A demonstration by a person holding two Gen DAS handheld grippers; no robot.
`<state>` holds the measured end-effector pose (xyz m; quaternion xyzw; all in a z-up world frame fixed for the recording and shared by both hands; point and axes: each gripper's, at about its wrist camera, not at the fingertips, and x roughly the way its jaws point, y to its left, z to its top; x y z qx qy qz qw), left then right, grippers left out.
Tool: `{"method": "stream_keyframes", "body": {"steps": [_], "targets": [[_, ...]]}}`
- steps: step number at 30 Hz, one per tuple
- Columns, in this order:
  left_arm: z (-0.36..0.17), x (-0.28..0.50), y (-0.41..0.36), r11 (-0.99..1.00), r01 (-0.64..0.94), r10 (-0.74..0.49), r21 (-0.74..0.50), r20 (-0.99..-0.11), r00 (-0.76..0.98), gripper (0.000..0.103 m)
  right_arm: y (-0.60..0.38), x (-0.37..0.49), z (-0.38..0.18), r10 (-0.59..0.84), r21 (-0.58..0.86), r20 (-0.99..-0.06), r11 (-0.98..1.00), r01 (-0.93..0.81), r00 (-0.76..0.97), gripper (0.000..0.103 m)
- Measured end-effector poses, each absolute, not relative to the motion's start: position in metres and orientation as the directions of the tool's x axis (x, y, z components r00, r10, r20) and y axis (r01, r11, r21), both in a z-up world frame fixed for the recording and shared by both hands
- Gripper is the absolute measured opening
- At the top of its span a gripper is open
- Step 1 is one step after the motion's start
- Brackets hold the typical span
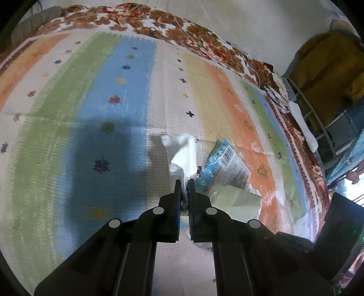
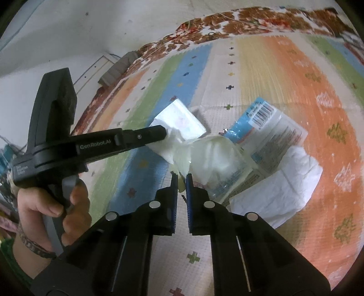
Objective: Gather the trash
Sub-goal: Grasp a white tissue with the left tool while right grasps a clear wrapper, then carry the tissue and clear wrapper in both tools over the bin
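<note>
A pile of trash lies on a striped mat (image 1: 127,95). My left gripper (image 1: 184,182) is shut on a crumpled white tissue (image 1: 182,154), which stands up from its tips. The right wrist view shows that gripper (image 2: 164,133) from the side, pinching the same tissue (image 2: 179,123). My right gripper (image 2: 182,179) is shut on the yellowish edge of a clear plastic bag (image 2: 216,154). To the right of the bag lie a blue wrapper with a barcode (image 2: 261,113) and a flat white paper (image 2: 279,184). The left wrist view also shows the wrapper (image 1: 225,159) and the bag (image 1: 236,200).
A hand (image 2: 70,205) with a wrist band holds the left gripper's handle. A brown floral blanket (image 1: 159,20) borders the mat along a pale wall. A metal rack with yellow cloth (image 1: 327,68) stands at the right. The right gripper's body (image 1: 341,227) shows at lower right.
</note>
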<state>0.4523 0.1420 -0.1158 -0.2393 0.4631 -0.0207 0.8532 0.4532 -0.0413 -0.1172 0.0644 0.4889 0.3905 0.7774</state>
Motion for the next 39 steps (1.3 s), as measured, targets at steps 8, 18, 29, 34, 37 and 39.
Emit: {"method": "stream_keyframes", "body": {"steps": [8,18,29,34,37,39], "targets": [[-0.102,0.437,0.153,0.902,-0.218,-0.196,-0.373,-0.803,0.562,0.004,-0.031,0.438,-0.101,0.626,0.399,-0.743,0.698,-0.594,0.236,0.001],[-0.067,0.398,0.153,0.907,-0.242,-0.159,-0.343,-0.813,0.560,0.004,-0.041,0.402,-0.065,0.593,0.318,-0.755,0.705,-0.634,0.280,0.001],[-0.025,0.318,0.118,0.923,-0.205,-0.151,-0.325,-0.797,0.584,0.004,-0.067,0.341,-0.022,0.584,0.268,-0.744,0.706,-0.656,0.325,0.001],[-0.007,0.283,0.105,0.935,-0.175,-0.145,-0.307,-0.786,0.601,0.004,-0.076,0.313,-0.007,0.573,0.237,-0.747,0.704,-0.669,0.338,0.001],[0.001,0.270,0.100,0.935,-0.162,-0.158,-0.316,-0.778,0.608,0.004,-0.083,0.298,0.005,0.580,0.236,-0.736,0.703,-0.671,0.350,0.001],[0.004,0.263,0.095,0.933,-0.159,-0.166,-0.324,-0.777,0.607,0.004,-0.088,0.287,0.010,0.583,0.240,-0.733,0.702,-0.670,0.349,0.001]]}}
